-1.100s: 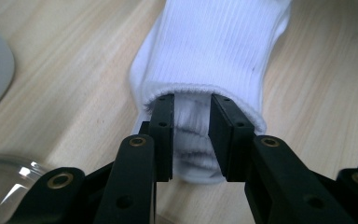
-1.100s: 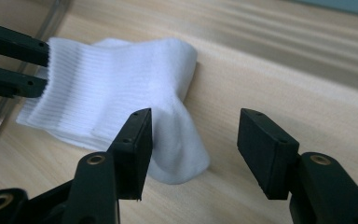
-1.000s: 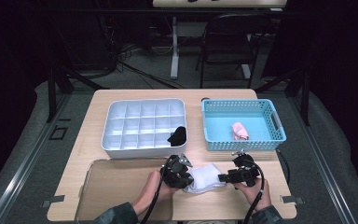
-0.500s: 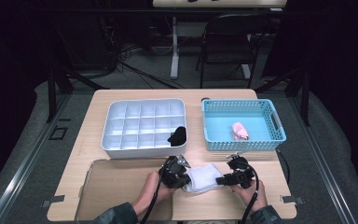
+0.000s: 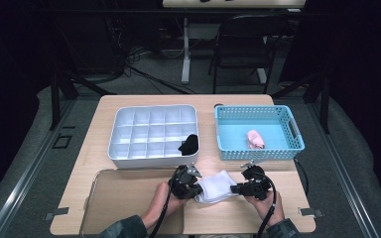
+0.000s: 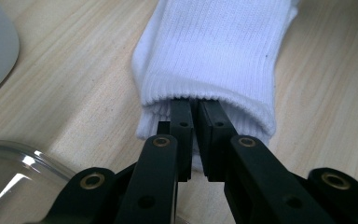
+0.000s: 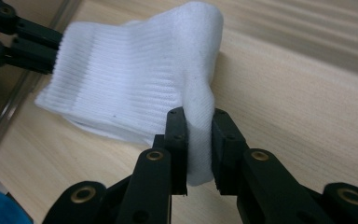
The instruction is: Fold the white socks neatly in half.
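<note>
My left tool (image 5: 192,187) had its jaws drawn almost together, their tips pushed inside the ribbed cuff of the white sock (image 5: 217,186); in the left gripper view (image 6: 195,140) a fold of the cuff sat pinched between them. My right tool (image 5: 238,188) had just been closing, and in the right gripper view (image 7: 195,154) its pads pressed on a bunched ridge of the sock's other end, so I counted it as gripping the sock too.

The sock lay on the counter (image 5: 238,218) stretched between the two tools, just in front of the white divided tray (image 5: 154,133). That tray held a dark bundle (image 5: 189,144) in a compartment of its near right corner; I could not tell what it was. Right of the tray stood a blue basket (image 5: 258,133) with a small pink roll (image 5: 255,140) lying in it. In front of the tray, left of the sock, sat a clear shallow tray (image 5: 124,198) on the counter.

The sock was white, ribbed along the cuff and smoother toward the end my right tool held, folded flat in layers (image 7: 121,88).
</note>
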Tool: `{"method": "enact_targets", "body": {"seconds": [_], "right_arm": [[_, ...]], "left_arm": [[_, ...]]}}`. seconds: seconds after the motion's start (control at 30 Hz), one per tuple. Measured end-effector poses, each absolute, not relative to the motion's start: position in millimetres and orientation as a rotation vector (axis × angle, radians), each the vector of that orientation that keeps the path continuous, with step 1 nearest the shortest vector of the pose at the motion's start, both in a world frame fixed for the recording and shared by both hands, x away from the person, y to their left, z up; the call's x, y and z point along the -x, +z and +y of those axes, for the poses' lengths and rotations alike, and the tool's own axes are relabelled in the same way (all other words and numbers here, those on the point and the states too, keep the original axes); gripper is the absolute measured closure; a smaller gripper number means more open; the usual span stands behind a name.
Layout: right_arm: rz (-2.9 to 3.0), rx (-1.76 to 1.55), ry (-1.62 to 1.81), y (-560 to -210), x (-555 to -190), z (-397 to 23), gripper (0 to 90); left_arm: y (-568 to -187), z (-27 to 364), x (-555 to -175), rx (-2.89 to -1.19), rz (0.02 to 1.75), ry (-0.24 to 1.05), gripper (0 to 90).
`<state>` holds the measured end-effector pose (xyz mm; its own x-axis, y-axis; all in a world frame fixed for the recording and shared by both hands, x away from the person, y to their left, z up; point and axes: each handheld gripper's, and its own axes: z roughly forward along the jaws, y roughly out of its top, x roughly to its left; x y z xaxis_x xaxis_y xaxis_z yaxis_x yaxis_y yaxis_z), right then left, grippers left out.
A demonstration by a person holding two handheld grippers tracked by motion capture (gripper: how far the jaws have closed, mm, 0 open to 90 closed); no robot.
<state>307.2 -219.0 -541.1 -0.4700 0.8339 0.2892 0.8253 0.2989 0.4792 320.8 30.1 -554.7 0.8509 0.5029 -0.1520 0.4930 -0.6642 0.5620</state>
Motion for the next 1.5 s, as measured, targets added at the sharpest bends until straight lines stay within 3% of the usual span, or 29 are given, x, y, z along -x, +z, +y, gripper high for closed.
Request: {"method": "enact_targets", "body": {"seconds": [0.53,1.13,1.5], "right_arm": [[2.555,-1.338,0.938,-517.2,-286.6,-180.6,78.8],[2.669,-1.111,0.911,-528.1,-274.8,-142.3,79.0],[2.684,-1.108,0.905,-535.7,-276.7,-137.9,79.0]], "left_arm": [[-554.8,30.6,-321.9,-2.410,0.719,0.026,84.9],[-555.5,31.9,-322.5,-2.400,0.725,0.017,84.6],[-544.7,41.8,-329.2,-2.428,0.740,-0.033,72.7]]}}
